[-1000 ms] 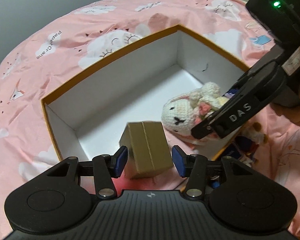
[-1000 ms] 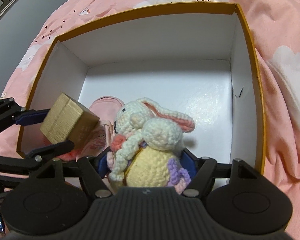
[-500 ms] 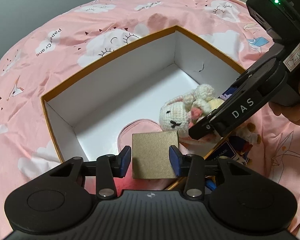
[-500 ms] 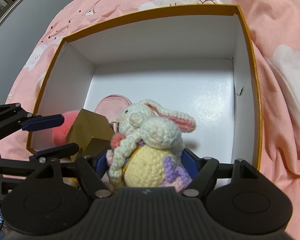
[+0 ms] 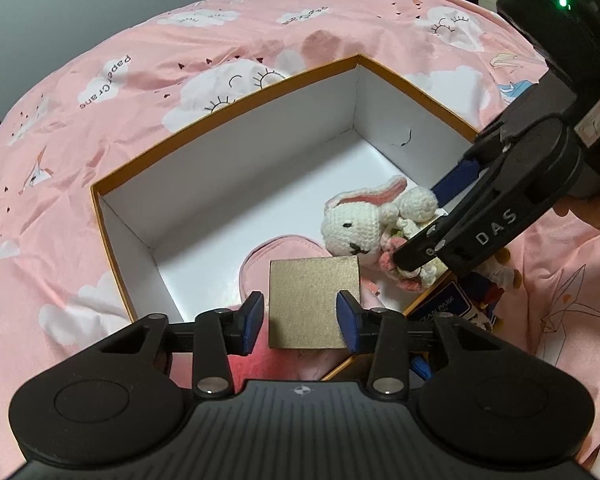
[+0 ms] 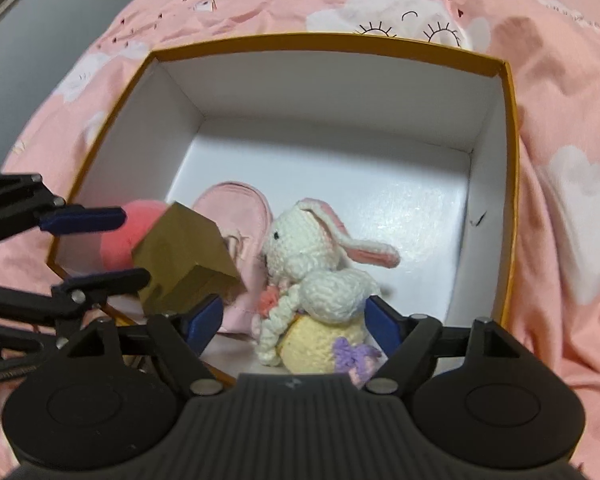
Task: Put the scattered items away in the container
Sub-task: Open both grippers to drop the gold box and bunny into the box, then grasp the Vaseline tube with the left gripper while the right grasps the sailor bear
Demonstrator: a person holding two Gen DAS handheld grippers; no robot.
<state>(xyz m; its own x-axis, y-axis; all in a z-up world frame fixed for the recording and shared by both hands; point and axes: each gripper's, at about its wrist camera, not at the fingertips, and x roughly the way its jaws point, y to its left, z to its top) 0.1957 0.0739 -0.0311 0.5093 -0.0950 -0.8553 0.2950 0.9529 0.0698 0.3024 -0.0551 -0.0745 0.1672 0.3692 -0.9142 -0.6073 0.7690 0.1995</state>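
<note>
- Hovering over the near rim of the orange-edged container, the left gripper has its jaws around a gold box; they have just been closing, and whether the pads press it I cannot tell
- Inside the container at 3 o'clock of the gold box, a crochet bunny sits between the right gripper jaws, which have just been closing but stand clear of it
- Pink bedspread lies under the container
</note>
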